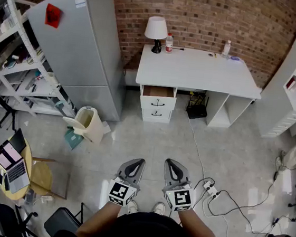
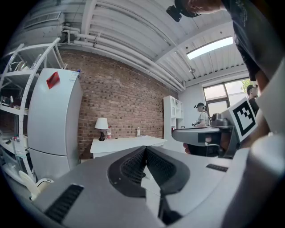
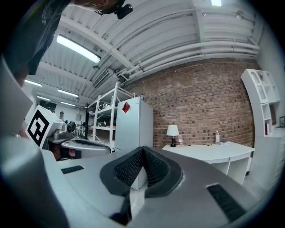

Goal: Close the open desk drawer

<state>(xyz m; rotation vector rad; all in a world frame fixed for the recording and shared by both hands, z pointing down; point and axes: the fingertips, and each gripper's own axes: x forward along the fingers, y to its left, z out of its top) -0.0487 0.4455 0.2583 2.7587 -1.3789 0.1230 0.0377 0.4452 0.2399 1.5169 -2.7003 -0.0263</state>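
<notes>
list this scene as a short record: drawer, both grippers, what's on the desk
drawer: top drawer of white desk pulled open
left hand-held gripper: jaws together, empty
right hand-held gripper: jaws together, empty
position: both well short of the desk, floor between
desk top: lamp, bottle at back left

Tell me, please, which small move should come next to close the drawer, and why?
Probably a step forward, toward the desk. Its top drawer stands pulled out, but the left gripper and the right gripper, both with jaws together and empty, are held close to the body, with a wide stretch of floor between them and the desk. From here neither could push the drawer.
</notes>
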